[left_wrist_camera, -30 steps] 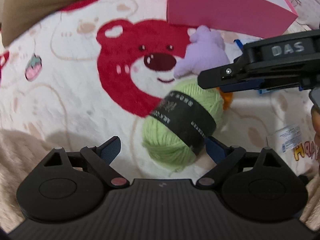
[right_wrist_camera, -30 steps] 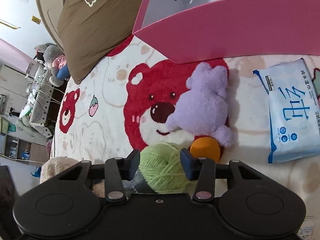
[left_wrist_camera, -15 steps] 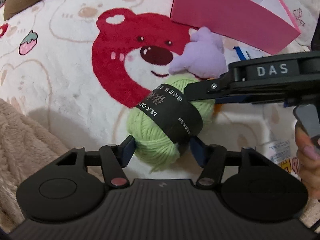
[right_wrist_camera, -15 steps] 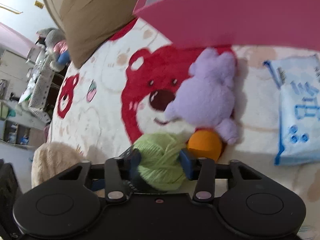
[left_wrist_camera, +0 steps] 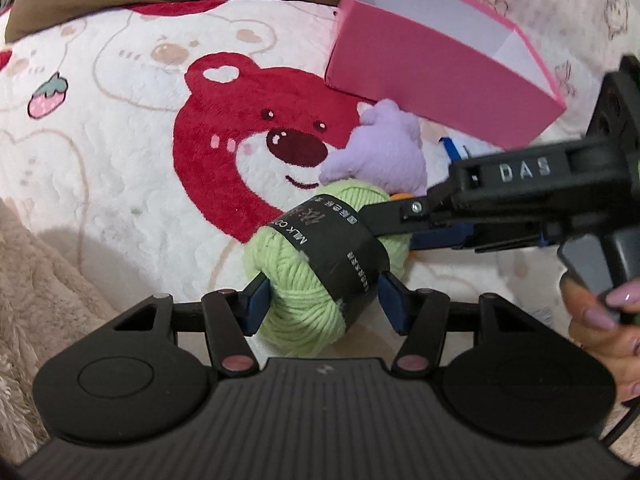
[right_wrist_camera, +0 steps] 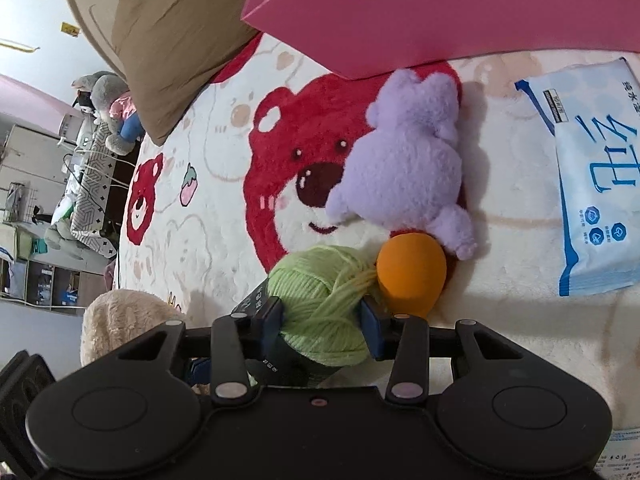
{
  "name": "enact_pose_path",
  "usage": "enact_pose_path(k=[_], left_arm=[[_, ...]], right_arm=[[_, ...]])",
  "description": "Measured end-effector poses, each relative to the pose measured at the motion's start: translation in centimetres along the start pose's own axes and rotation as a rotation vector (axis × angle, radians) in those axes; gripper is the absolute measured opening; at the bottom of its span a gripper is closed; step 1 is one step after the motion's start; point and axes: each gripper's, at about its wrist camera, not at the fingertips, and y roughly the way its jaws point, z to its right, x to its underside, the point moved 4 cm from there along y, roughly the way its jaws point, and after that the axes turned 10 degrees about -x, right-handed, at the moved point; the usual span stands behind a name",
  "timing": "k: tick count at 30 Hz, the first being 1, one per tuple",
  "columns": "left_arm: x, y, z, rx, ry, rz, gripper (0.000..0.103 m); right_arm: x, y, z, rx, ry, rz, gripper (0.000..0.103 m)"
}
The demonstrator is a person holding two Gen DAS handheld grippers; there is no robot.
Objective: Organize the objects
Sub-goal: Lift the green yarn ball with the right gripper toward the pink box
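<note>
Nearest the left wrist camera, the left gripper (left_wrist_camera: 322,300) has its blue pads pressed on the near end of a skein of light green yarn (left_wrist_camera: 320,268), one pad on bare yarn, the other at the edge of the skein's black paper label (left_wrist_camera: 340,248). The right gripper (right_wrist_camera: 324,322) is clamped on the far end of the same skein (right_wrist_camera: 320,304), its pads dented into the soft wool. Two grips at opposite ends likely serve to steady a squashy, rolling thing so it can be carried whole, presumably toward the pink box (left_wrist_camera: 432,64) that stands open at the far side of the bear-print blanket (left_wrist_camera: 120,152).

The skein hangs low over the blanket, in front of the printed red bear; whether it touches the pile cannot be told.

The left view shows the right gripper from the side, its body marked DAS, with the person's right hand (left_wrist_camera: 604,320) on the trigger, and it shows the box's white inside. It all but hides the orange ball (right_wrist_camera: 412,272), which the right view shows plainly, just beside the yarn and against a lilac plush toy (right_wrist_camera: 408,164). Only the right view shows the blue pack of wet wipes (right_wrist_camera: 592,184) lying well apart, the brown pillow (right_wrist_camera: 168,40) and the room beyond the bed.
</note>
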Motion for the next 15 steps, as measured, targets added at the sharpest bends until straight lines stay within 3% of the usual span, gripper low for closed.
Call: enact_pose_path(k=[7, 15], left_arm=[[-0.1, -1.4, -0.1, 0.035, 0.007, 0.057, 0.056], [-0.8, -4.2, 1.1, 0.09, 0.074, 0.156, 0.057]], right_arm=[[0.7, -0.5, -0.8, 0.005, -0.03, 0.017, 0.048], [1.7, -3.9, -2.6, -0.003, -0.025, 0.122, 0.048]])
